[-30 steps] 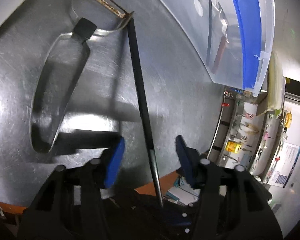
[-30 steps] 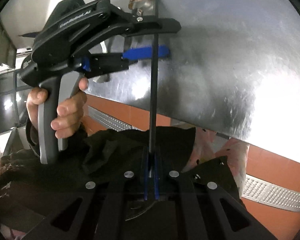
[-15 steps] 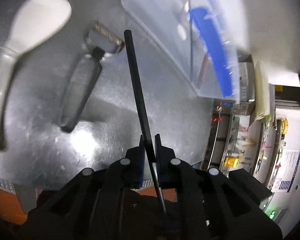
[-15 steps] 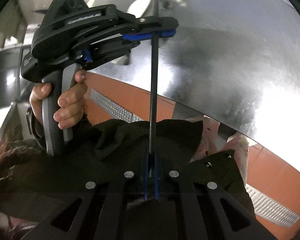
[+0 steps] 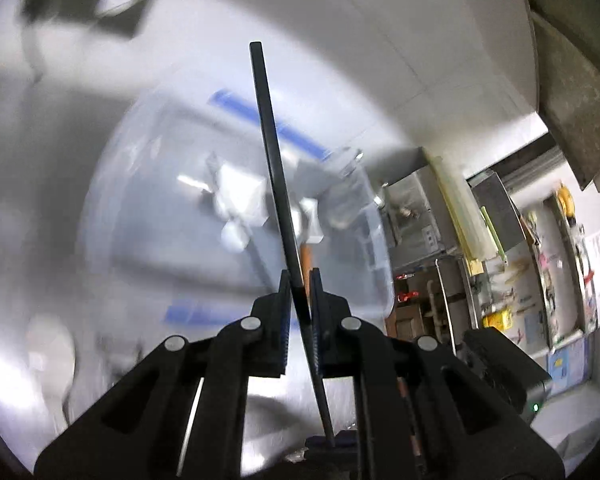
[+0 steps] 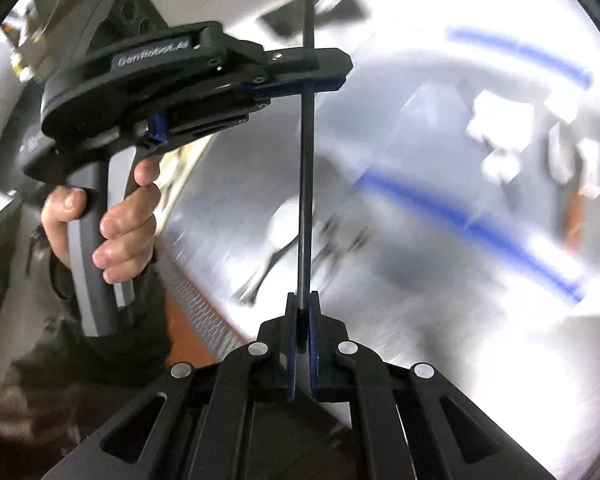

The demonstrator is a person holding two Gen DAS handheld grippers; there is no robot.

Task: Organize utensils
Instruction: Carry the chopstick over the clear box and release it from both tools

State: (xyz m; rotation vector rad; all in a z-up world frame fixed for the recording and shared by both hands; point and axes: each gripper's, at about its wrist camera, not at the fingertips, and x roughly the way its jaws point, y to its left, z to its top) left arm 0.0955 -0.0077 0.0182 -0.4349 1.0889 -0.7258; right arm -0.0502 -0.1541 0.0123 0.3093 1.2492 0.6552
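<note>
- Your left gripper [image 5: 300,280] is pinching the long thin black stick [image 5: 274,160] near mid-length; its tip is pointing toward 12 o'clock.
- Your right gripper [image 6: 302,308] is clamping the stick's other end.
- The clear plastic bin with blue trim [image 5: 148,200] is lying blurred behind the stick, toward 9 o'clock.

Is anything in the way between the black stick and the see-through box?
Nothing visible blocks it. Both grippers, left and right, are clamped on the black stick, which hangs in the air over the open clear box. The picture is blurry, though.
</note>
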